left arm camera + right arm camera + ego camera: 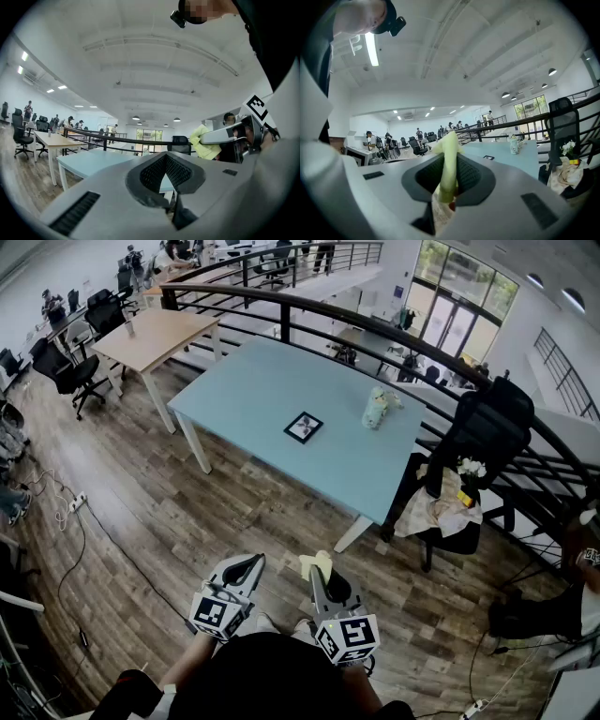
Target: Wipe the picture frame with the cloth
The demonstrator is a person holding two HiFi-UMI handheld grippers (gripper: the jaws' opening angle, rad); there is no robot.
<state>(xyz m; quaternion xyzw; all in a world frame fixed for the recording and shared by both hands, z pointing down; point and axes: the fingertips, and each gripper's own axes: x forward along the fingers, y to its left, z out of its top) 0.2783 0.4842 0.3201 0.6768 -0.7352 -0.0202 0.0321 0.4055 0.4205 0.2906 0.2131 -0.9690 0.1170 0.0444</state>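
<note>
A small black picture frame [303, 427] lies flat near the middle of a light blue table [244, 390], far ahead of me. My right gripper [320, 570] is held close to my body, shut on a yellow cloth [449, 161] that sticks up between its jaws. In the left gripper view the same cloth [204, 143] shows at the right. Beside it, my left gripper [246, 568] is shut with nothing in it. In the right gripper view the picture frame [488, 157] is a small dark shape on the tabletop.
A pale bottle-like object [377, 409] stands on the table right of the frame. A black chair [478, 442] with cloth and flowers on it stands by the table's right end. A curved black railing [375, 329] runs behind. A wooden desk [155, 338] stands to the left.
</note>
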